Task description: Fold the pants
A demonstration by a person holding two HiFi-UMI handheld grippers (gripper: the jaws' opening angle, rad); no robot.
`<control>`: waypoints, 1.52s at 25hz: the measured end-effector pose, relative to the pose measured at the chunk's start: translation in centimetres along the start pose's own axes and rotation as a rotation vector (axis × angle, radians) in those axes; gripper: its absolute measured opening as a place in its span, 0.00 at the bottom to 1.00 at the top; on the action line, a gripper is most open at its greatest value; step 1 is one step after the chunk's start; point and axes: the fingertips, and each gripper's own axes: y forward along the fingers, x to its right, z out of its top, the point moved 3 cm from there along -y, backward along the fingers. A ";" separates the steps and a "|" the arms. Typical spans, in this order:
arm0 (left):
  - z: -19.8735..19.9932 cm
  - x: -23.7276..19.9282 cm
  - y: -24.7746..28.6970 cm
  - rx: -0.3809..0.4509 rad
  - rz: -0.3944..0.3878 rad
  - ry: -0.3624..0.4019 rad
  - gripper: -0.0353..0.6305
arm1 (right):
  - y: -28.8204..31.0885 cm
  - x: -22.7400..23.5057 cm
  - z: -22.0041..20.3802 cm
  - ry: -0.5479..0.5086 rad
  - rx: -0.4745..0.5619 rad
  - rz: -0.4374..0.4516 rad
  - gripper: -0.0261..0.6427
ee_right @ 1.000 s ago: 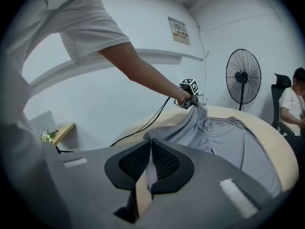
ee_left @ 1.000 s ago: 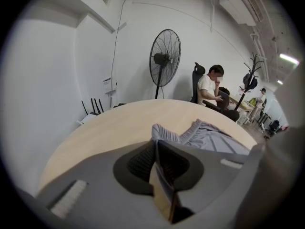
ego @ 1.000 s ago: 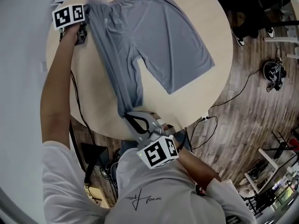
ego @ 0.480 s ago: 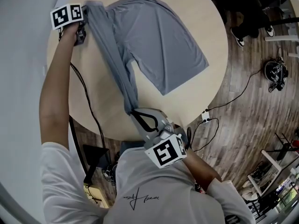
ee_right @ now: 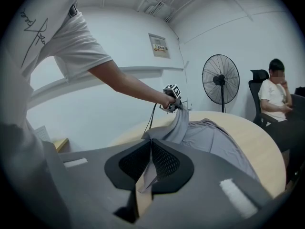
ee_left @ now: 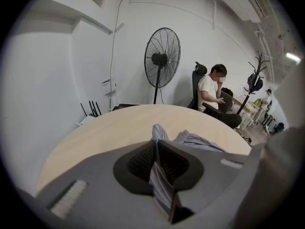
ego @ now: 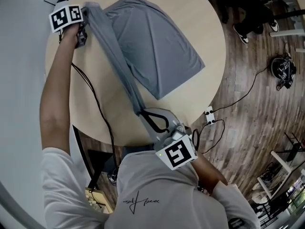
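Grey pants lie on the round wooden table. One leg rests flat; the other is lifted and stretched into a taut band between my two grippers. My left gripper at the table's far left is shut on the waistband corner, and cloth shows between its jaws. My right gripper near the table's front edge is shut on the hem of that leg. From the right gripper view the pants run up to the left gripper.
A person sits on a chair beyond the table, beside a standing fan. A power strip and cables lie on the wood floor at the right. A white wall is close on the left.
Both grippers have carried the lifted leg to the right and a little up. The gap between the two legs has closed, and the stretched leg now runs along the flat leg's edge.
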 end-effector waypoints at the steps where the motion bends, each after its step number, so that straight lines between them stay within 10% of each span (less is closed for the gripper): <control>1: 0.1 0.4 0.1 -0.003 0.004 0.002 0.16 | -0.4 0.5 0.0 0.007 0.005 -0.004 0.04; 38: 2.4 11.5 8.6 -0.011 0.072 -0.087 0.16 | -7.3 19.2 -4.3 0.245 0.042 -0.145 0.04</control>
